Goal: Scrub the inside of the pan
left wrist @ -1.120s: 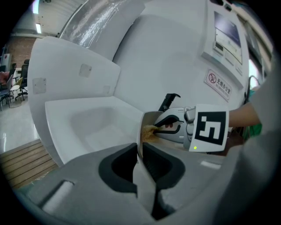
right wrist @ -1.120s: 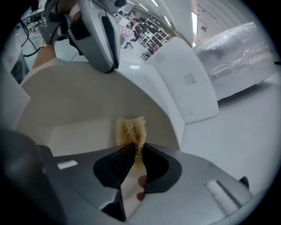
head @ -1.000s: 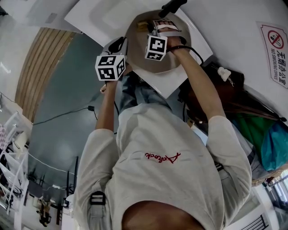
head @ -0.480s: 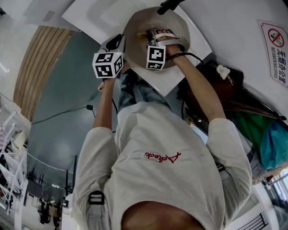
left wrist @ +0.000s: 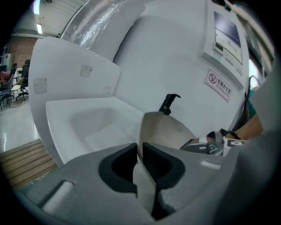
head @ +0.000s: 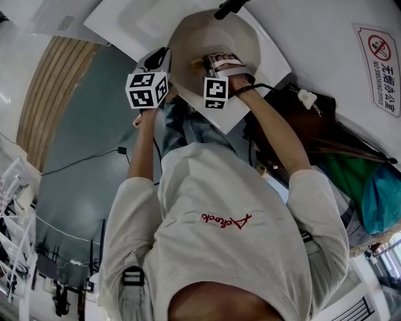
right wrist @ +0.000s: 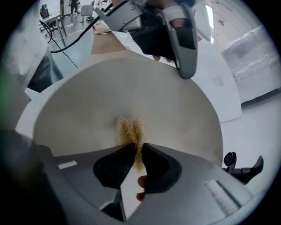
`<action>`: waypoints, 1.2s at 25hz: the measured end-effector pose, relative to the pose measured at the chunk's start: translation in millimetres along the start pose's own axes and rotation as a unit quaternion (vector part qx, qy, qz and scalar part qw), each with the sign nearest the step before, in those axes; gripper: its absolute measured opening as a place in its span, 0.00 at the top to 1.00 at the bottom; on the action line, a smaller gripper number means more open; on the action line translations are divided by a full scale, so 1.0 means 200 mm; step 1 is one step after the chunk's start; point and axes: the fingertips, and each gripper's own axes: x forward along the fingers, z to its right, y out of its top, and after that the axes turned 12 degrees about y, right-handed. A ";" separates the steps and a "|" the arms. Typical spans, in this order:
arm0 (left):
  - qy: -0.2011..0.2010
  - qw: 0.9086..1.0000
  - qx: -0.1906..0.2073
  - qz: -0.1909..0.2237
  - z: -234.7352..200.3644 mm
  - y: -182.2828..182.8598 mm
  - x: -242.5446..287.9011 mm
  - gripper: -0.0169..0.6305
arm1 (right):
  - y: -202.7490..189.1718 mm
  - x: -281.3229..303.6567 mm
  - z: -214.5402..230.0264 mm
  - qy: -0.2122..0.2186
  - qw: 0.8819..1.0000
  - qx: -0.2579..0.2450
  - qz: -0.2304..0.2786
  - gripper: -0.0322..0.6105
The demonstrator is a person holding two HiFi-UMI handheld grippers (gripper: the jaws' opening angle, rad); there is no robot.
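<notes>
A cream-coloured pan (head: 213, 34) with a black handle (head: 227, 7) is held tilted over a white basin. My left gripper (left wrist: 139, 151) is shut on the pan's rim (left wrist: 138, 132), and its marker cube (head: 147, 89) shows left of the pan. My right gripper (right wrist: 137, 147) is inside the pan, shut on a tan fibrous scrubber (right wrist: 131, 128) that presses against the pan's inner surface (right wrist: 88, 105). In the right gripper view, the left gripper (right wrist: 175, 35) grips the far rim. The right gripper's cube (head: 215, 93) sits over the pan's near edge.
A white basin (left wrist: 88, 127) lies below the pan against a white wall with a no-smoking sign (head: 382, 66). A dark bag (head: 313, 125) and green and blue cloth (head: 369, 194) lie to the right. Wooden flooring (head: 50, 94) and a floor cable (head: 88, 160) are at left.
The right gripper has drawn the scrubber back across the pan toward the person. The pan and left gripper have shifted slightly up and left.
</notes>
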 end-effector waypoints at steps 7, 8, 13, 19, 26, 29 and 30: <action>0.000 1.000 -0.002 0.005 0.01 0.01 -0.01 0.91 | 0.01 0.00 -0.13 0.020 1.000 -0.008 -0.002 0.84; 0.000 1.000 -0.002 0.005 0.01 0.00 -0.01 0.91 | 0.01 0.00 -0.14 0.022 1.000 -0.009 -0.003 0.84; 0.000 1.000 -0.001 0.006 0.01 0.01 -0.01 0.91 | -0.01 0.00 -0.15 0.032 0.999 -0.009 -0.005 0.84; -0.001 1.000 0.001 0.005 0.01 0.01 -0.01 0.91 | -0.06 -0.05 0.01 0.006 1.000 0.021 0.003 0.84; -0.001 1.000 0.000 0.006 0.02 0.01 -0.01 0.91 | -0.18 -0.11 0.32 -0.040 0.998 0.048 -0.008 0.84; -0.002 1.000 0.001 0.006 0.01 0.01 -0.01 0.91 | -0.21 -0.13 0.43 -0.062 0.997 0.035 -0.018 0.84; -0.002 1.000 0.001 0.006 0.01 0.01 -0.01 0.91 | -0.21 -0.13 0.46 -0.069 0.997 0.029 -0.020 0.84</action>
